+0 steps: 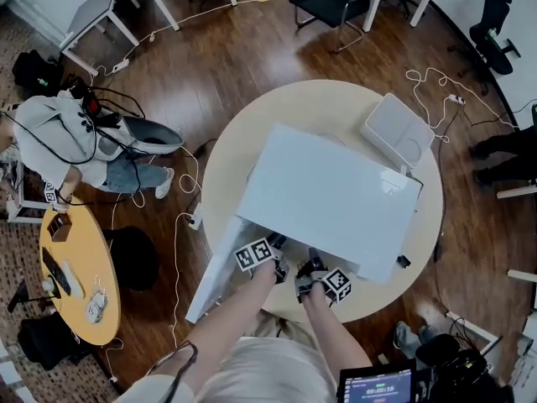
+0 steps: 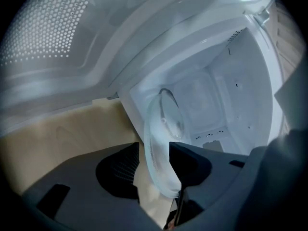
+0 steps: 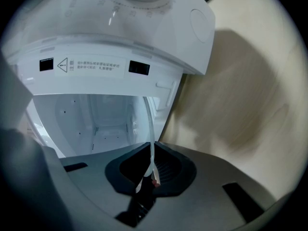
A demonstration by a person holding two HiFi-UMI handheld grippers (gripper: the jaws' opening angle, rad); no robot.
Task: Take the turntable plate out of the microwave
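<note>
The left gripper [image 2: 154, 153] straddles the glass turntable plate [image 2: 162, 124] with its jaws apart, the plate stands on edge at the mouth of the microwave [image 1: 336, 196], and the right gripper [image 3: 153, 163] pinches its rim, so drawing it clear probably remains.

Right tongs [image 3: 153, 173] tight on turntable plate's [image 3: 150, 126] edge, open microwave [image 3: 120, 66] behind.

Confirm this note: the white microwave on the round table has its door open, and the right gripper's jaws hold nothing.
Wrong on the jaws: the right gripper is shut on the rim of the clear glass turntable plate, as the right gripper view shows. The rest stands.
</note>
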